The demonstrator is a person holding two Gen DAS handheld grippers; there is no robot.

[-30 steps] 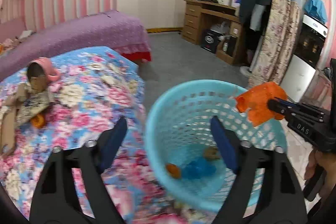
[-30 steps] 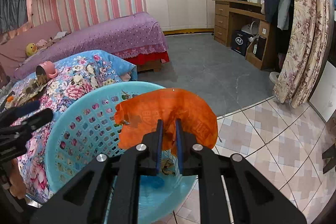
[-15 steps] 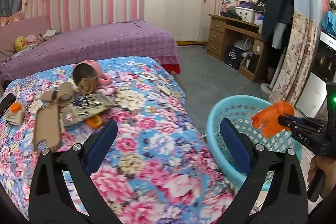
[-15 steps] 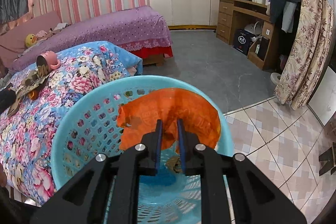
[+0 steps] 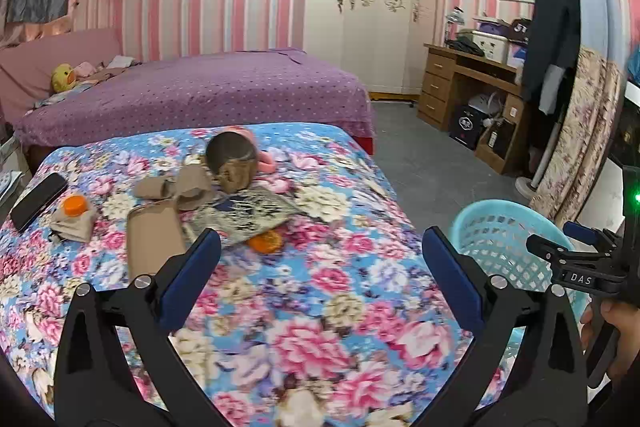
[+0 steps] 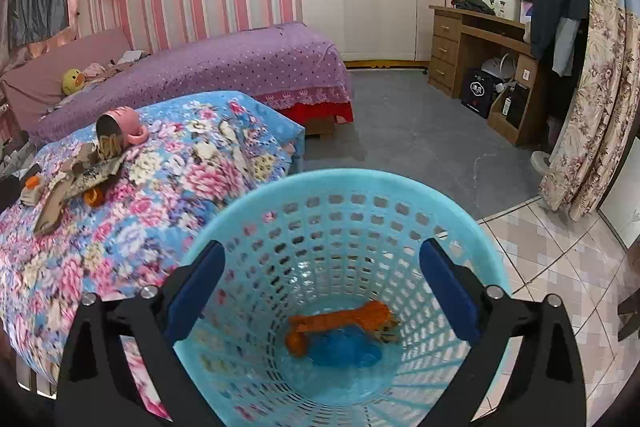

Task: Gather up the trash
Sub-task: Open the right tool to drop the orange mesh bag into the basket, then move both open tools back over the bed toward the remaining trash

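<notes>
A light blue mesh basket [image 6: 280,227] stands on the floor beside the floral bed. An orange wrapper [image 6: 344,319], a blue wrapper [image 6: 344,349] and a small orange piece [image 6: 297,343] lie at its bottom. My right gripper [image 6: 322,291] is open and empty above the basket; it also shows in the left wrist view [image 5: 560,239]. My left gripper [image 5: 320,275] is open and empty over the floral bedspread [image 5: 320,307]. Ahead of it lie cardboard pieces [image 5: 154,243], a patterned paper [image 5: 248,213], an orange piece [image 5: 266,241] and an orange cap [image 5: 75,204] on brown paper.
A tipped pink mug [image 5: 236,159] lies behind the cardboard. A black phone [image 5: 38,201] lies at the bed's left edge. A purple bed [image 5: 192,87] stands behind, a wooden desk [image 5: 472,91] and floral curtain [image 5: 576,147] to the right. The basket [image 5: 504,251] stands off the bed's right edge.
My right gripper opened and the orange wrapper dropped into the basket. My left gripper swung left from the basket to over the bed.
</notes>
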